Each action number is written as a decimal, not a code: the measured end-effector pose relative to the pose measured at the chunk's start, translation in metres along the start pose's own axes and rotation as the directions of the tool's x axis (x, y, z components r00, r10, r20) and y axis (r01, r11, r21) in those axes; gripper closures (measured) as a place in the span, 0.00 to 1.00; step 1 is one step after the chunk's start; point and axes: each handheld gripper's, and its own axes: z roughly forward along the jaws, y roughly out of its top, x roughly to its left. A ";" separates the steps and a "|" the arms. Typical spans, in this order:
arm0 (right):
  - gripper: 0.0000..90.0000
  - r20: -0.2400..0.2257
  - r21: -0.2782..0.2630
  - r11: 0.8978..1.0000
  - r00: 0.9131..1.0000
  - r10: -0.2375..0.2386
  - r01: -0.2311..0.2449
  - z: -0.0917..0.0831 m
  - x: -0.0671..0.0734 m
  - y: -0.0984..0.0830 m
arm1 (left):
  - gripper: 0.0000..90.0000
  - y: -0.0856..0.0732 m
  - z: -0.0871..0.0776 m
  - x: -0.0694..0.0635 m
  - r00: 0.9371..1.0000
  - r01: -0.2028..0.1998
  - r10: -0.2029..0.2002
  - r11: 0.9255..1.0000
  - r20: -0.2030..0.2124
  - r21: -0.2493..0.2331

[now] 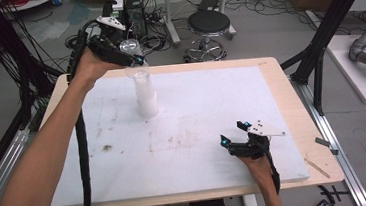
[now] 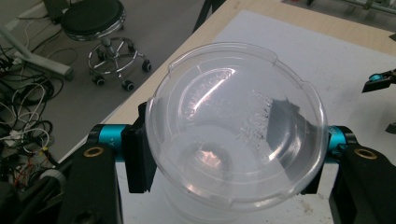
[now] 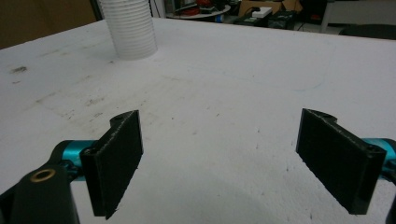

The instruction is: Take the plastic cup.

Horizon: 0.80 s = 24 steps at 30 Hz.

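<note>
L gripper (image 1: 129,55): upper left of frame, clamped on clear round plastic lid (image 2: 236,126), above tall white ribbed cup stack (image 1: 145,93).
R gripper (image 1: 235,133): lower right, jaws spread, nothing held, over white foam board (image 1: 211,100).

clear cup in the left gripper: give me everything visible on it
The clear cup is thin, see-through plastic with a round rim and faint embossed lettering on its wall, and looks empty. The left gripper is shut on it, one black pad against each side. It is held above the white cup stack at the far side of the white board, its mouth turned toward the gripper's camera. In the high view a clear rim sits atop that stack just beneath; whether the held cup still touches it cannot be told.
</note>
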 end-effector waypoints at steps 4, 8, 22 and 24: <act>0.16 -0.001 0.011 1.000 1.000 0.007 -0.007 0.001 0.000 0.000 | 0.42 -0.010 -0.013 -0.015 1.000 -0.025 0.025 1.000 0.017 -0.009; 0.16 0.000 0.015 1.000 1.000 0.012 -0.012 0.001 -0.001 0.001 | 0.42 -0.021 -0.033 -0.032 0.998 -0.046 0.049 0.997 0.043 -0.067; 0.16 -0.007 0.018 1.000 1.000 -0.006 0.006 0.001 0.000 0.001 | 0.41 -0.065 -0.056 -0.077 0.977 -0.088 0.125 0.974 0.172 -0.209; 0.16 -0.007 0.021 1.000 1.000 -0.005 0.005 0.002 0.001 0.001 | 0.41 -0.072 -0.054 -0.082 0.972 -0.082 0.131 0.967 0.196 -0.241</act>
